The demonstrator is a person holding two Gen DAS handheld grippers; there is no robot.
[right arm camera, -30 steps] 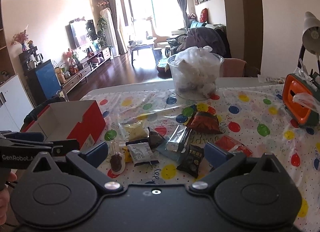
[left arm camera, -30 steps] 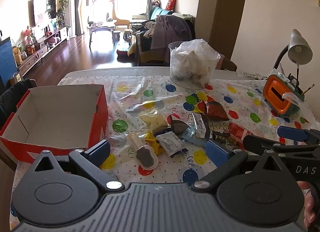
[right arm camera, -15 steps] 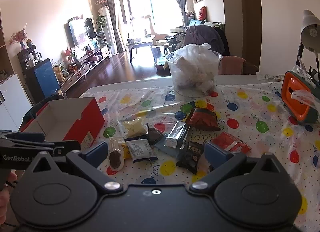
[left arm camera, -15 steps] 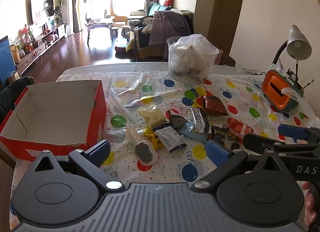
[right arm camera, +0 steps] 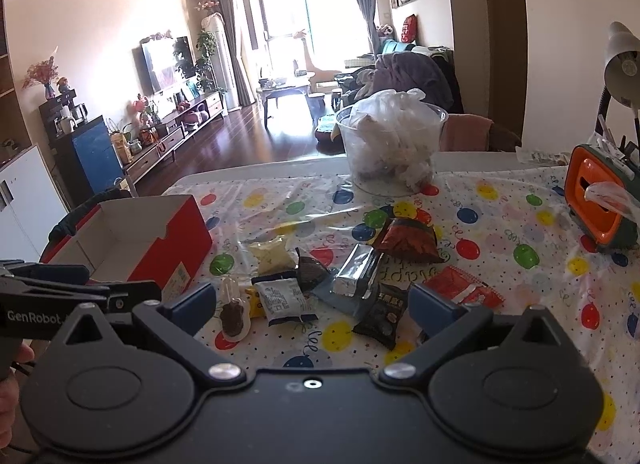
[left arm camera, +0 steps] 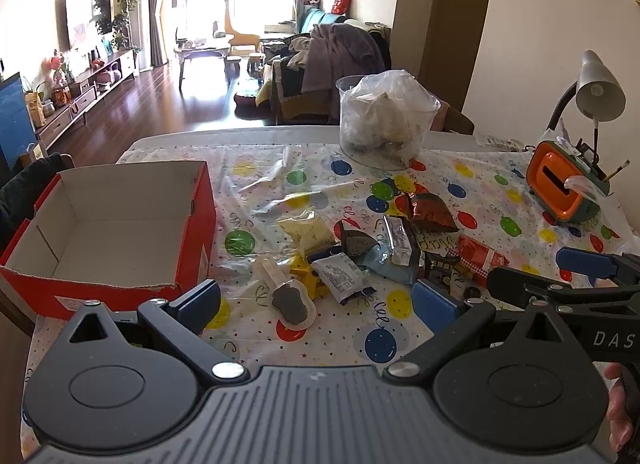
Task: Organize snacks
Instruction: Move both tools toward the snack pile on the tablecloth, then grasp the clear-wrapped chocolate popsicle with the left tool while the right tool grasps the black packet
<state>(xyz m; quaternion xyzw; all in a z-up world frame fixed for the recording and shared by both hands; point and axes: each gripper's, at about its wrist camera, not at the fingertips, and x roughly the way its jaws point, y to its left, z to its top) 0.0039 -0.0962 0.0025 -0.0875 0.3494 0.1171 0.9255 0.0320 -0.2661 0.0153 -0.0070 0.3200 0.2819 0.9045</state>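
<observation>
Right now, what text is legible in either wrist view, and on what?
"DAS": on the right gripper body, cut off at the frame edge, left wrist view.
"GenRobot.": on the left gripper body, right wrist view.
Print on the white snack packet, black snack packet and red box label: too small to read.

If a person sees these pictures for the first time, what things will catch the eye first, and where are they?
Probably the loose heap of snack packets at the middle of the balloon-print tablecloth. To its left stands an open red cardboard box with nothing visible inside. Behind the heap is a clear tub stuffed with plastic bags, and at the far right an orange holder.
</observation>
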